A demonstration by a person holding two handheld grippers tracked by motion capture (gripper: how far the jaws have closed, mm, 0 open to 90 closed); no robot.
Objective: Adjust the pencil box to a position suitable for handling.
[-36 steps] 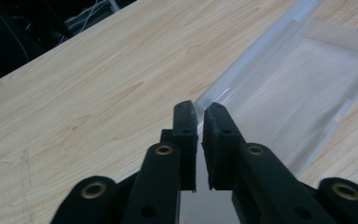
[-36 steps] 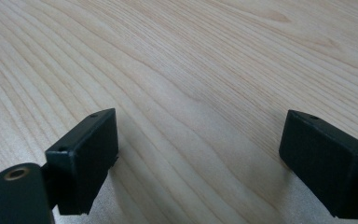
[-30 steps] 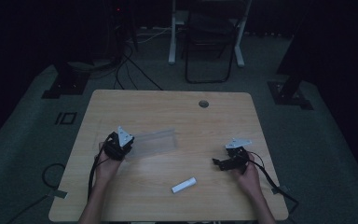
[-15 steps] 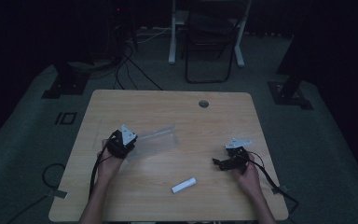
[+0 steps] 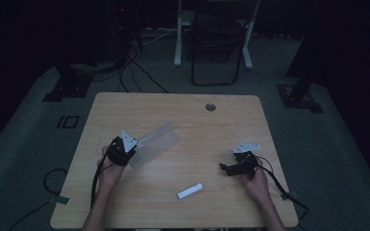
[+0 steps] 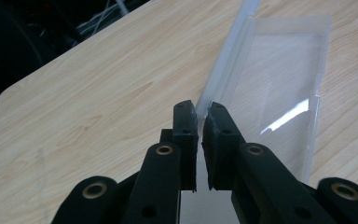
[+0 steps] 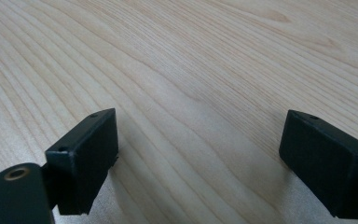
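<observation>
A clear plastic case (image 5: pixel 156 143) lies open on the wooden table (image 5: pixel 183 120), left of centre. My left gripper (image 5: pixel 125 147) is shut on the near edge of that clear case (image 6: pixel 265 84), with the thin plastic pinched between its jaws (image 6: pixel 200 119). A small white cylinder (image 5: pixel 190 191) lies on the table near the front, between the two hands. My right gripper (image 5: pixel 229 168) rests low at the right side of the table, open, with bare wood between its fingers (image 7: pixel 198 154).
A round cable hole (image 5: pixel 210 107) sits near the table's far edge. Behind the table stand a chair (image 5: pixel 217 43) and a white frame. Cables trail from both grippers over the front edge. Dark stands flank the table on the floor.
My left gripper has moved right and slightly toward the table's centre, carrying the clear case's edge with it. The right gripper and the white cylinder have stayed put.
</observation>
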